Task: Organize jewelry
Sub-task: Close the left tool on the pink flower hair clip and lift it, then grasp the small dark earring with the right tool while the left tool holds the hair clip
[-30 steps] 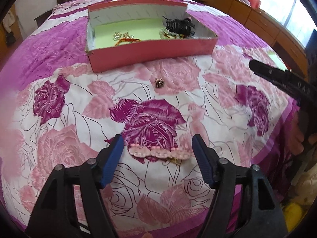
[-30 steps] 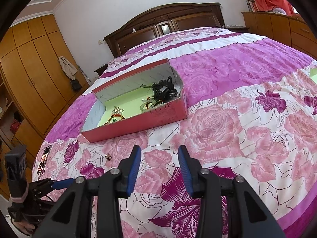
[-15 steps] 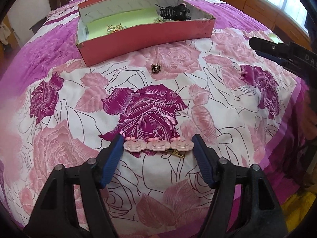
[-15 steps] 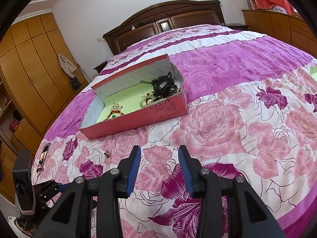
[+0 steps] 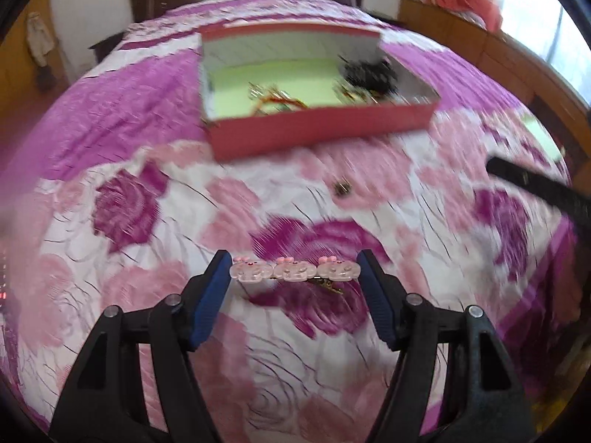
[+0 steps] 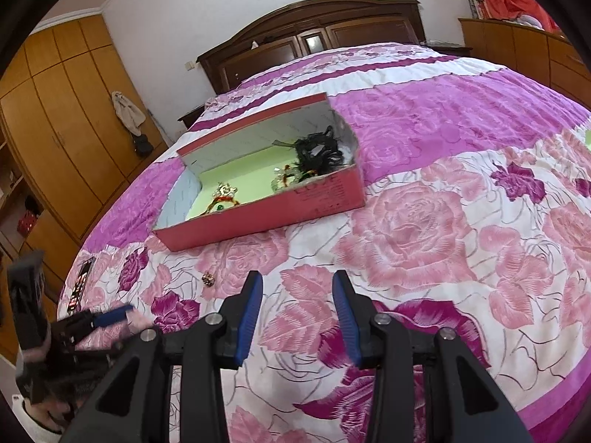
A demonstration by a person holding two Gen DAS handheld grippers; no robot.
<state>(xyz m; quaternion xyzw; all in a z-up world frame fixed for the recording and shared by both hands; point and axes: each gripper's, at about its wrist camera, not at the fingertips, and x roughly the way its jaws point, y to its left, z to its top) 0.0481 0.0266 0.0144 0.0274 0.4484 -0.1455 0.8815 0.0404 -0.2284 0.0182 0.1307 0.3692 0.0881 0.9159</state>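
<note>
Fingers of my left gripper point(image 5: 294, 272) pinch a shiny pink hair clip point(image 5: 294, 271) between their blue pads, ahead sits the red box point(image 5: 317, 125). My right gripper point(image 6: 297, 312) holds nothing, fingers apart.

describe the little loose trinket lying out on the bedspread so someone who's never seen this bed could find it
Start at the red box on the floral bedspread and come towards the foot of the bed from its front wall. The small dark-and-gold trinket lies alone on the pink rose print, apart from the box. Unlike the pink hair clip between the left gripper fingers, it is tiny, roundish and untouched.
</note>
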